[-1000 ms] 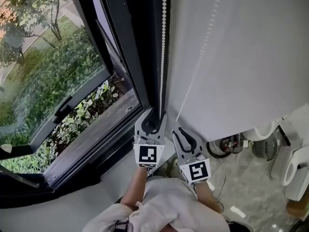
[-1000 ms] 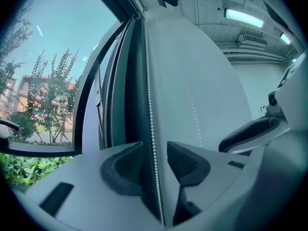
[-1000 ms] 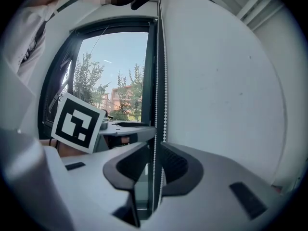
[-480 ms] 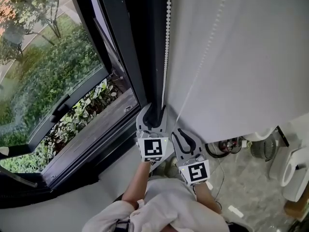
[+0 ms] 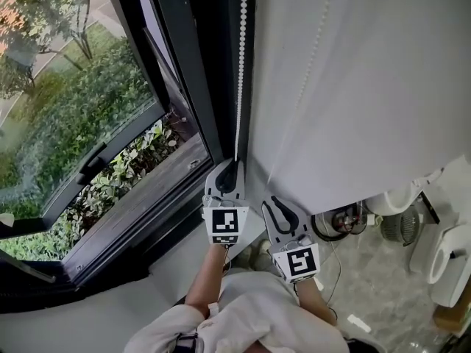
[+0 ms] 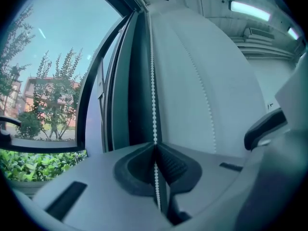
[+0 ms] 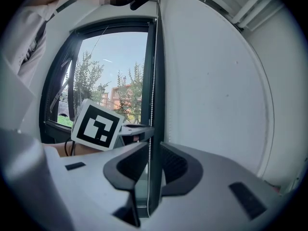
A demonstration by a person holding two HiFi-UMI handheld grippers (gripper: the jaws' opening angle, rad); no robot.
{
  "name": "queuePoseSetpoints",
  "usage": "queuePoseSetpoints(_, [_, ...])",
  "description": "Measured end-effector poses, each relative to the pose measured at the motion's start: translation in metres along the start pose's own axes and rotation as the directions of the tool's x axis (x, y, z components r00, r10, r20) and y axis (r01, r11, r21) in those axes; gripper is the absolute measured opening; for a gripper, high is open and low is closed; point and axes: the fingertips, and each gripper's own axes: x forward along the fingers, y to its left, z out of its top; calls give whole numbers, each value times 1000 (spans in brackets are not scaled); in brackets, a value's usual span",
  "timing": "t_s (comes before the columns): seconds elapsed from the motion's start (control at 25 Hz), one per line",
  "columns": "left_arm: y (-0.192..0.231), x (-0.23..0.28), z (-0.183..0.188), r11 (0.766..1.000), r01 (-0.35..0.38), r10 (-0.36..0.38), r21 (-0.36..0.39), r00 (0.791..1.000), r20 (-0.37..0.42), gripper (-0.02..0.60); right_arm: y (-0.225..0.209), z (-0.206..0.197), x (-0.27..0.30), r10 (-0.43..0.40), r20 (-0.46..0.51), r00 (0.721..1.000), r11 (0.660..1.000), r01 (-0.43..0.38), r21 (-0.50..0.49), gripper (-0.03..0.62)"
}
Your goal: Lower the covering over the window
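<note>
Roller blind (image 5: 368,87) first: it's the big white sheet filling the right side of your head view. It hangs just right of the dark window frame (image 5: 199,87), and its bottom edge sits around the level of your grippers.

Ok, going from the left. You've got the window (image 5: 88,123) glass on the left side, with a green hedge (image 5: 81,101) and trees behind it. Right of the frame, the bead chain (image 5: 241,65) runs straight down into your left gripper (image 5: 229,169). Your left gripper view shows those fingers (image 6: 173,165) closing and pressed together on the chain, with beads going in at the top of the pads and coming out below.

Next over, a second strand (image 5: 315,43) slants down across the blind toward your right gripper (image 5: 280,206), which sits just beside the left one and a bit lower. Its fingers (image 7: 175,165) are spread with a narrow gap and easing closer. A line of beads hangs in that gap, not pinched as far as I can see. Your left gripper's marker cube (image 7: 98,124) shows up on the left of that view.
</note>
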Motion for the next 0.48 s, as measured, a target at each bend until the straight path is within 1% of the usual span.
queuePoseSetpoints(0.08, [-2, -5, -1, 1000, 13, -13, -2, 1000, -1, 14, 2, 1, 0, 10, -2, 1000, 1000, -10, -7, 75])
queuePoseSetpoints(0.48, [-8, -34, -8, 998, 62, -62, -17, 998, -12, 14, 20, 29, 10, 79, 69, 994, 997, -77, -32, 75])
